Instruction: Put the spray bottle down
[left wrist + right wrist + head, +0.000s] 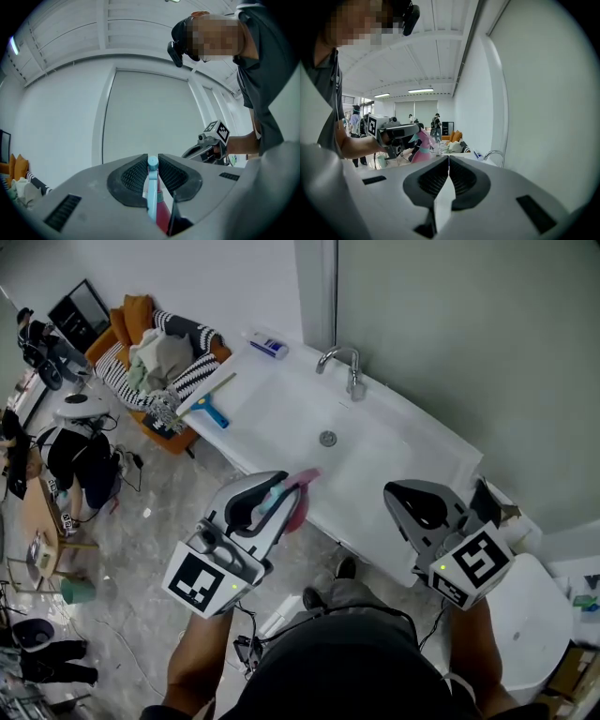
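A pink spray bottle (293, 500) with a light-blue nozzle is clamped in my left gripper (267, 491), held in the air over the near rim of the white bathtub (384, 460). In the left gripper view the blue nozzle and pink body (153, 187) stick up between the black pads, and the gripper (153, 169) is shut on them. My right gripper (414, 504) hovers at the tub's near right rim. Its jaws (449, 172) are pressed together with nothing between them. The right gripper view also shows the spray bottle (423, 143) held out at the left.
The tub has a chrome faucet (343, 366) at its far rim and a drain (327, 438) in its floor. A blue-handled squeegee (212, 410) and a small tube (269, 347) lie on the left rim. An orange armchair (155, 357) piled with clothes stands beyond, a white fixture (539, 615) at right.
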Available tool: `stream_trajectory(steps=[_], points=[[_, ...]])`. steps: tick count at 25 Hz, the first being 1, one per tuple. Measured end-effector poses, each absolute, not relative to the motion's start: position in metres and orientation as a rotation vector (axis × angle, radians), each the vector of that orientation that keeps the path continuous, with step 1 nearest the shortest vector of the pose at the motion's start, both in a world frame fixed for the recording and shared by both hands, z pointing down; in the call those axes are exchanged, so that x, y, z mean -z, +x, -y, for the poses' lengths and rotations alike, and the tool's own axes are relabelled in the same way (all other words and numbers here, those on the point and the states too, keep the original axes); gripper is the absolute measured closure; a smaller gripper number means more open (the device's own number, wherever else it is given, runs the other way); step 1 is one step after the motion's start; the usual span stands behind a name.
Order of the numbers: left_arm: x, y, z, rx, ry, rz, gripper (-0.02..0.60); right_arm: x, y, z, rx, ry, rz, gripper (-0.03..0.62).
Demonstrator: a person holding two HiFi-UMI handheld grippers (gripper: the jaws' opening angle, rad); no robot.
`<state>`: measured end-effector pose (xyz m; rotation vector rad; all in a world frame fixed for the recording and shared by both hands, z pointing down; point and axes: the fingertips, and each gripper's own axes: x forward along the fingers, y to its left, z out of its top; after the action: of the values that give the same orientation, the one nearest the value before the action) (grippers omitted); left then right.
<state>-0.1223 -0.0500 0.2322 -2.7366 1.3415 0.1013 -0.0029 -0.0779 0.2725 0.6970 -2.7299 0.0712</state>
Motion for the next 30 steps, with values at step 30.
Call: stream_trajectory(steps=[30], points=[[-0.236,-0.104,0.191,-0.029,-2.683,-1.441,0.514,-0.285,0.005,0.218,-0.102,0.578,2.785,0.585]])
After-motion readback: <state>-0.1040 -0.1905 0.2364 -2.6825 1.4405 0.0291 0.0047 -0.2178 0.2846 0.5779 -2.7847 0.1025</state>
